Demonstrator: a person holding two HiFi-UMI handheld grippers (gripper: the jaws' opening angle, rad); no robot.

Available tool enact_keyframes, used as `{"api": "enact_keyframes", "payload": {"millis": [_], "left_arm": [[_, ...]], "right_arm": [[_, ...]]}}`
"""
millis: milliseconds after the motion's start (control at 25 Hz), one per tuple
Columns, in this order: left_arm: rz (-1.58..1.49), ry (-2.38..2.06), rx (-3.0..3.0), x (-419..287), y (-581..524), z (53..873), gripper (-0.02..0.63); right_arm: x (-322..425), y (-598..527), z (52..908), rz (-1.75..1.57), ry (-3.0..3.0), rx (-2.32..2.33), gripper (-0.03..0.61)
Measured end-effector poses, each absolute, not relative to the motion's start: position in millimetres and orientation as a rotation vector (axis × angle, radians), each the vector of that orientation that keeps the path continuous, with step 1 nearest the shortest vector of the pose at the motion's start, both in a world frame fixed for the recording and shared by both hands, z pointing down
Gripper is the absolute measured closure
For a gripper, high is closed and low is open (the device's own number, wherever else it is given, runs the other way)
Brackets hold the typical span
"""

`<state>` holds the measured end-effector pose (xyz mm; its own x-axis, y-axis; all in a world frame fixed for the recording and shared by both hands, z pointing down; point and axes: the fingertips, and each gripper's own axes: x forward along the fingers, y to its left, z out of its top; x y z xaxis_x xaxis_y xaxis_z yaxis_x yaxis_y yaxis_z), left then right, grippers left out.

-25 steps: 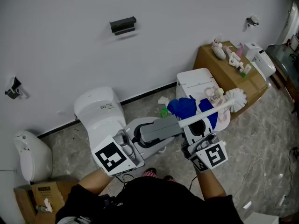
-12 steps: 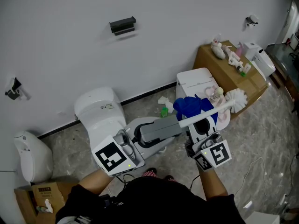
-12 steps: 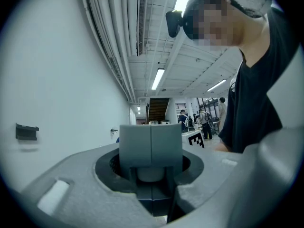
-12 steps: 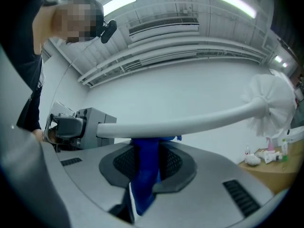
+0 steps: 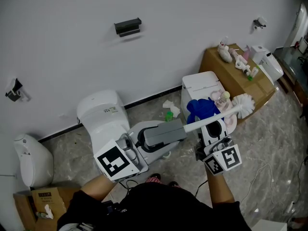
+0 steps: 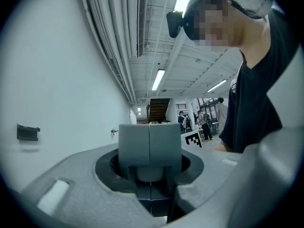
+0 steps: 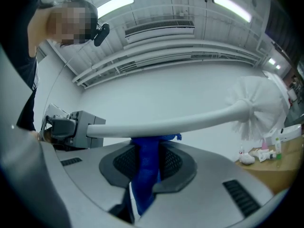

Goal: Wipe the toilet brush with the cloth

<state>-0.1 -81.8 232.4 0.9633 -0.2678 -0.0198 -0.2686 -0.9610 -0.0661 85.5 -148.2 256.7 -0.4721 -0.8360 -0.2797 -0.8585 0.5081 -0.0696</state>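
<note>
Left gripper [image 6: 149, 141]: jaws clamped on the butt end of the brush [image 5: 214, 116]. The handle is held about level, out over the floor to the right of the toilet [image 5: 103, 110], with the bristle head pointing away from the toilet.

Right gripper [image 7: 146, 152]: jaws clamped on the cloth [image 5: 201, 108], which is blue and bunched. Its top edge touches the underside of the handle, roughly mid-length.

Step in hand, as I judge it: wiping the shaft.
- The cloth meets the handle from below only. Drape it over so it wraps the shaft, then stroke along toward the head.
- The handle is a long lever, so the left grip must stay firm against the push.
- Roll the brush between strokes to present its other faces.
- Keep enough cloth inside the right jaws that it does not drag out.

Around:
- green bottle [image 5: 169, 115] on the floor just right of the toilet
- white bin [image 5: 201, 83] further right
- cardboard box [image 5: 237, 77] beyond the bin, with toys on its top
- small white tub [image 5: 31, 160] left of the toilet

Nothing stands between cloth and handle. The bin and box lie close to the head's line, so a wide swing there is a risk.
</note>
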Motion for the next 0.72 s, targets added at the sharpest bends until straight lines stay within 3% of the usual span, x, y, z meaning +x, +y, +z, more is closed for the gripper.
{"api": "enact_keyframes", "payload": {"millis": [720], "left_arm": [[0.025, 0.446, -3.053, -1.8, -84.2, 231.7, 0.454]], "right_arm": [[126.7, -159.0, 257.4, 0.107, 2.404, -1.547, 0.5]]}}
